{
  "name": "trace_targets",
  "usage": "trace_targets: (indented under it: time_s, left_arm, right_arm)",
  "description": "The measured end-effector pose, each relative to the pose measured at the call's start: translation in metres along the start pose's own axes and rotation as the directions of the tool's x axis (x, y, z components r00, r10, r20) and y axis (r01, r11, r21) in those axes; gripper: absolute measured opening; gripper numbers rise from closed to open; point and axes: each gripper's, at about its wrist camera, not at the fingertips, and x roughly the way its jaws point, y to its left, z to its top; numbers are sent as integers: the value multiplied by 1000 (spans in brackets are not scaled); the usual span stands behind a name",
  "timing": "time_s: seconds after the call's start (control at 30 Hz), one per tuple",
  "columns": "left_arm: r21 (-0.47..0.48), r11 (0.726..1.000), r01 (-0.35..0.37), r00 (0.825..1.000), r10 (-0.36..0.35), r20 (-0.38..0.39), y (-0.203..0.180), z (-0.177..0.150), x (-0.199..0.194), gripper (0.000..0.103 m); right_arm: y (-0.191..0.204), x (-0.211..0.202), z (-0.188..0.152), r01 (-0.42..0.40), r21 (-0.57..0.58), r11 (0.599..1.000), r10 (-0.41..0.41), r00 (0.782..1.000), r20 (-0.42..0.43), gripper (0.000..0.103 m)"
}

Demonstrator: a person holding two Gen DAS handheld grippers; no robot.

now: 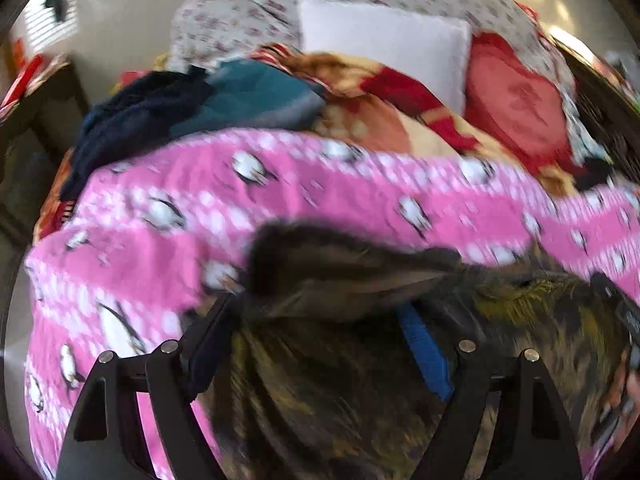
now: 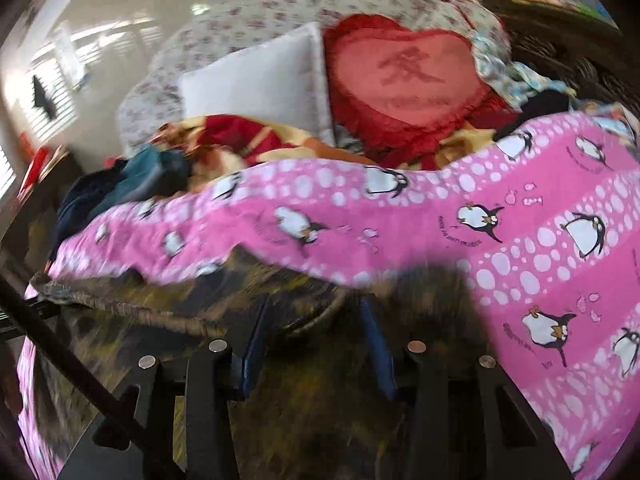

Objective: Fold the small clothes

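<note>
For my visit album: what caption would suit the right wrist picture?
Right gripper over a dark mottled garment on a pink penguin blanket, heart-shaped red cushion behind.

A dark brown-and-yellow mottled garment lies bunched between the left claw's fingers. In the right claw's view it spreads rumpled just ahead, blurred.

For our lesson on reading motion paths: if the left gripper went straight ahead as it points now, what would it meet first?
The left gripper already has the dark camouflage garment between its fingers; beyond that, likely the pink penguin blanket, though blur leaves depth unclear.
</note>
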Motion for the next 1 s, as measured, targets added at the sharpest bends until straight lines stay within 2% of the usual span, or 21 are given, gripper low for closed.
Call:
trace_targets:
  time_s: [0.07, 0.1, 0.13, 0.2, 0.3, 0.43, 0.47, 0.57, 0.6, 0.63, 0.67, 0.7, 0.8, 0.9, 0.93, 1.0]
  left_arm:
    - [-53, 998, 32, 999, -32, 0, 16, 1, -6, 81]
    - [-69, 996, 63, 998, -64, -4, 24, -2, -11, 81]
    - [-64, 994, 83, 996, -84, -10, 28, -8, -16, 81]
    - [-32, 996, 85, 996, -86, -22, 35, -29, -29, 81]
    - [-4, 993, 121, 992, -121, -45, 40, -63, -45, 81]
    - [10, 984, 177, 981, -176, -76, 42, -113, -62, 81]
    - [5, 983, 185, 980, -184, -80, 41, -123, -63, 82]
    - [10, 984, 175, 980, -174, -98, 34, -149, -58, 82]
    - [13, 987, 161, 982, -159, -104, 32, -155, -54, 82]
    - [18, 988, 150, 982, -147, -121, 30, -160, -49, 82]
    - [16, 988, 155, 978, -151, -145, 30, -166, -44, 82]
    - [8, 987, 163, 975, -160, -155, 31, -170, -42, 82]
    - [-2, 984, 178, 975, -177, -136, 35, -178, -45, 81]
    - [-34, 981, 193, 973, -196, -122, 43, -184, -45, 79]
    - [-35, 981, 192, 974, -194, -119, 44, -187, -45, 79]
    - [-17, 983, 180, 977, -181, -109, 43, -192, -48, 79]
  right_arm:
    - [-5, -16, -1, -4, 25, 1000, 3, 999, 33, 52]
    - [-8, -27, -4, -24, 36, 999, 22, 999, 42, 59]
    - [-9, -36, -7, -41, 37, 998, 39, 998, 47, 65]
    - [-11, -57, -19, -64, -2, 998, 64, 997, 42, 69]
    - [-19, -79, -37, -16, -50, 999, 18, 999, 30, 71]
    - [-52, -95, -45, 91, -12, 996, -91, 994, 57, 79]
    - [-58, -93, -44, 86, 1, 996, -86, 995, 49, 79]
    - [-69, -75, -36, -8, 59, 998, 8, 1000, 4, 79]
    - [-70, -65, -33, -22, 71, 997, 23, 1000, -19, 73]
    - [-68, -54, -31, -33, 72, 997, 36, 998, -48, 42]
    - [-64, -45, -29, -66, 60, 996, 70, 995, -73, 22]
    - [-58, -43, -27, -76, 42, 996, 79, 994, -70, 13]
    - [-37, -52, -26, 29, -84, 996, -29, 1000, 1, 10]
    - [-39, -37, -32, 185, -113, 976, -184, 983, 20, 8]
    - [-41, -30, -35, 204, -110, 973, -204, 979, 10, 8]
    - [-45, -38, -33, 168, -69, 983, -167, 986, 17, 8]
